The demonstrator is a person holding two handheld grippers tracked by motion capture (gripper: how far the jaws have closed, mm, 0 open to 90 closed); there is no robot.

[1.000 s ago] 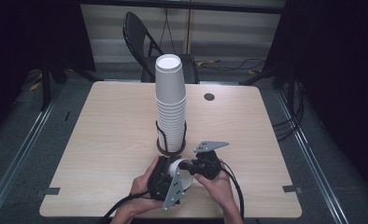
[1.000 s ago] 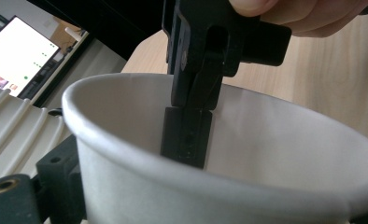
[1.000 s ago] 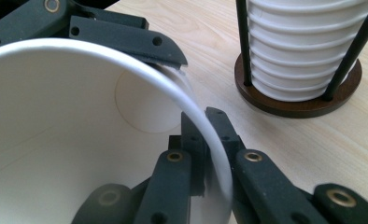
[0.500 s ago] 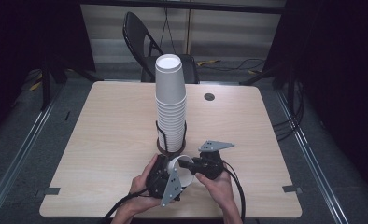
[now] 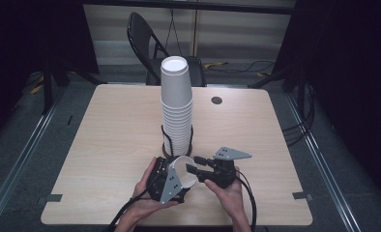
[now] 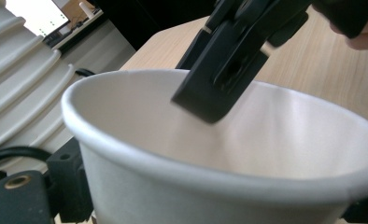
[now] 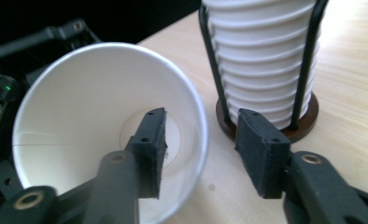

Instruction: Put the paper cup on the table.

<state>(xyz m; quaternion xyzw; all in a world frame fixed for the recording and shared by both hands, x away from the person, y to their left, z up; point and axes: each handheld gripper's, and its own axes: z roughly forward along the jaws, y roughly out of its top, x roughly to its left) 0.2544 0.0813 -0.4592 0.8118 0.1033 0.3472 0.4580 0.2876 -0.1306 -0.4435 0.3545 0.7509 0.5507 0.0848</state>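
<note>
A white paper cup [image 5: 183, 169] lies tilted in my left gripper [image 5: 179, 176], which is shut on it near the table's front edge; its mouth faces my right gripper [image 5: 192, 169]. In the right gripper view the cup [image 7: 93, 116] has one pad inside it and one outside, neither pressing on its wall. My right gripper [image 7: 201, 126] is open, its jaws having just been opening with the cup's wall between them. In the left gripper view a black finger [image 6: 219, 79] of the right gripper reaches over the cup [image 6: 210, 158]. Just behind stands a tall stack of cups [image 5: 176, 106].
The stack [image 7: 261, 60] stands in a black wire holder [image 7: 313, 46] on a round dark base [image 7: 308, 126]. The wooden table [image 5: 106, 145] has a round grommet [image 5: 216, 100] at the back. A folding chair [image 5: 147, 43] stands beyond the far edge.
The right gripper's jaws have opened off the cup's rim, which they pinched a second ago. Both hands have stayed almost in place, and the left still has the cup.
</note>
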